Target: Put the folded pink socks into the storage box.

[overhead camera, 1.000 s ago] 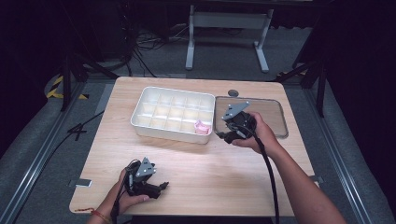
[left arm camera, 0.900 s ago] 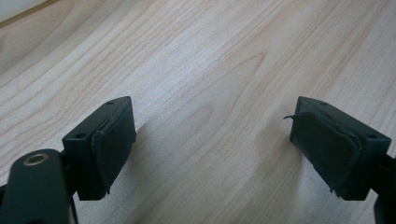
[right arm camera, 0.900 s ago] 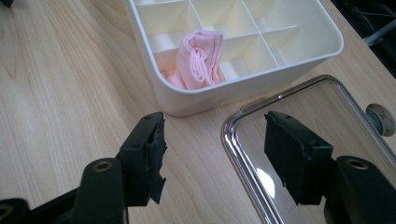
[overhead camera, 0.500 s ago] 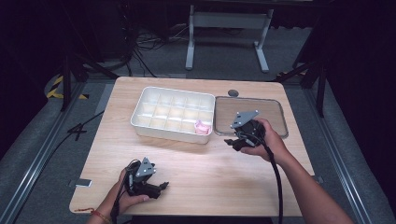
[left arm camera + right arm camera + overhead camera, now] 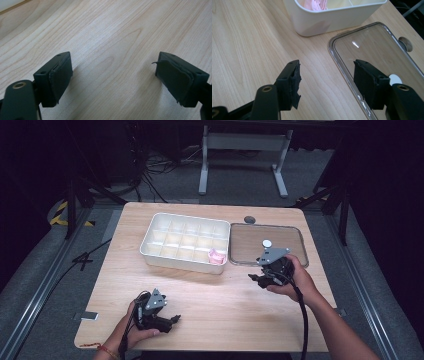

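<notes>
Table (image 5: 210, 295): pale wood, lying under both tongs and carrying everything listed here. Compartment box (image 5: 185, 242): white, sitting ahead and to the left of the right tongs, well ahead of the left tongs, its top uncovered so the cells can be reached. Lid (image 5: 267, 245): clear, lying flat just ahead of the right tongs and right beside the box, likely parked there to keep the box open. Right tongs (image 5: 256, 280): hovering at the lid's near edge, jaws gaping wide and gripping nothing, one jaw over bare wood and the other over the lid's rim (image 5: 342, 67). Left tongs (image 5: 175, 319): idling low over the near table edge, jaws spread, nothing between them. Pink item (image 5: 216, 256): small, crumpled, sitting in the box's corner cell nearest the right tongs, apparently already sorted.
</notes>
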Demonstrator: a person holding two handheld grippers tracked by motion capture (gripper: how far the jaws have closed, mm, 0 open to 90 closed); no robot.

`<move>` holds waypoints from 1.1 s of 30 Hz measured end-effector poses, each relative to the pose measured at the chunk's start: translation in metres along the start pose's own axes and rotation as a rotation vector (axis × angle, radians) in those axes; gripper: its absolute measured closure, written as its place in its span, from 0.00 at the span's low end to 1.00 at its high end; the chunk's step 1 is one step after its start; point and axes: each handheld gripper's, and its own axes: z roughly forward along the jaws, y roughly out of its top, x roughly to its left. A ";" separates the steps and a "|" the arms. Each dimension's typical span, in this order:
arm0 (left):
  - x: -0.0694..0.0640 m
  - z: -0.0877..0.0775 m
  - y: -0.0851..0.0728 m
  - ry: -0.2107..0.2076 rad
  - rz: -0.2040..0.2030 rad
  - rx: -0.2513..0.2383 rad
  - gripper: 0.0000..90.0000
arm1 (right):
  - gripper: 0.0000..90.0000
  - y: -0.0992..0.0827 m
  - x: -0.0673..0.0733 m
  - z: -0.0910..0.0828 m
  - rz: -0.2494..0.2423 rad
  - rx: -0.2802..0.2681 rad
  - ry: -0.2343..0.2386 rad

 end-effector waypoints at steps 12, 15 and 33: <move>0.000 0.000 0.000 0.000 0.000 0.001 0.16 | 0.41 -0.032 0.007 -0.004 0.032 -0.018 -0.011; 0.000 0.000 0.000 0.000 0.001 0.000 0.16 | 0.41 -0.043 0.008 -0.007 0.053 -0.030 -0.018; 0.001 0.001 0.001 -0.002 0.006 0.002 0.15 | 0.38 -0.095 0.014 -0.010 0.140 -0.079 -0.025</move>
